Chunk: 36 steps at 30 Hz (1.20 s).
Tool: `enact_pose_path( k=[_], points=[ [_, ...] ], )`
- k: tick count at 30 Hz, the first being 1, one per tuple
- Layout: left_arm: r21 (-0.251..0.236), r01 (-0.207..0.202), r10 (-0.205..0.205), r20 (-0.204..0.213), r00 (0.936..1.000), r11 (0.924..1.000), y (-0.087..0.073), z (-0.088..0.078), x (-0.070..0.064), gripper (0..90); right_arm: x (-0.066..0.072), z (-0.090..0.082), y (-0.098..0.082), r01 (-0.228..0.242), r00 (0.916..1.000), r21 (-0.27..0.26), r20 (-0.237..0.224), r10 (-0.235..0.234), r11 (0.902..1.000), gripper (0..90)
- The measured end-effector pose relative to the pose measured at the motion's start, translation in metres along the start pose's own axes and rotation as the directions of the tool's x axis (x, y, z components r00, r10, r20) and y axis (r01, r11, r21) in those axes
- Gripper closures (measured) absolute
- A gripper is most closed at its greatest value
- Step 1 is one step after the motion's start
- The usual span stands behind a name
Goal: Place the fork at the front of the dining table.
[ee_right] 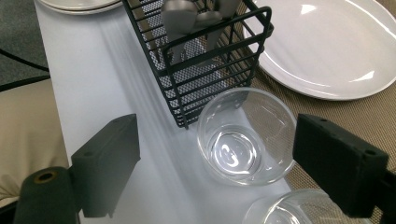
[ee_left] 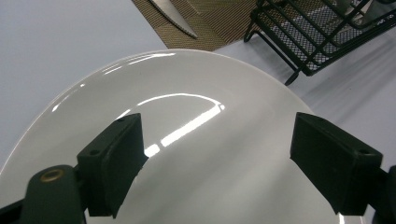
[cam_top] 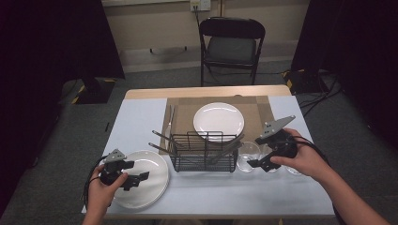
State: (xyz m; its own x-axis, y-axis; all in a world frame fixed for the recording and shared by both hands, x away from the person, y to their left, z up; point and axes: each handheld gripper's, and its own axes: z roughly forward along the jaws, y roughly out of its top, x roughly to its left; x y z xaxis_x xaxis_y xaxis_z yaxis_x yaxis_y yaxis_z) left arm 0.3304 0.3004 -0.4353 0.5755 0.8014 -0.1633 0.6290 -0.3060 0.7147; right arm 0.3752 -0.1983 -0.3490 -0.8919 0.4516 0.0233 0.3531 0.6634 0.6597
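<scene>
The wire basket (cam_top: pixel 203 152) is standing between the near plate (cam_top: pixel 155 180) and the glass (cam_top: pixel 248 156), blocking direct passage.

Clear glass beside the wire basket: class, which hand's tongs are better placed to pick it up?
Right. The right tongs hover open around the glass; the left tongs hang over the plate.

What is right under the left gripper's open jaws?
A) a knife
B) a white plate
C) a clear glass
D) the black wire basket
B. In the left gripper view, the left gripper has its jaws spread wide above the shiny white plate; the knife and the black wire basket lie farther off, beyond the plate's rim.
</scene>
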Motion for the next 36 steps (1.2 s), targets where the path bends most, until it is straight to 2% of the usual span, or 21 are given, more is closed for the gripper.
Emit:
enact_pose_path(
  k=[28, 36],
  points=[
    [0.007, 0.008, -0.008, 0.004, 1.0, 0.9999, -0.002, -0.002, 0.003, 17.3, -0.011, -0.001, 0.018, -0.014, 0.9994, -0.004, 0.032, 0.014, 0.9999, 14.3],
    [0.007, 0.01, -0.01, 0.006, 0.9999, 0.9999, -0.002, -0.002, 0.004, 17.3, -0.011, 0.0, 0.024, 0.0, 0.9994, 0.004, 0.034, 0.0, 1.0, 14.7]
  ],
)
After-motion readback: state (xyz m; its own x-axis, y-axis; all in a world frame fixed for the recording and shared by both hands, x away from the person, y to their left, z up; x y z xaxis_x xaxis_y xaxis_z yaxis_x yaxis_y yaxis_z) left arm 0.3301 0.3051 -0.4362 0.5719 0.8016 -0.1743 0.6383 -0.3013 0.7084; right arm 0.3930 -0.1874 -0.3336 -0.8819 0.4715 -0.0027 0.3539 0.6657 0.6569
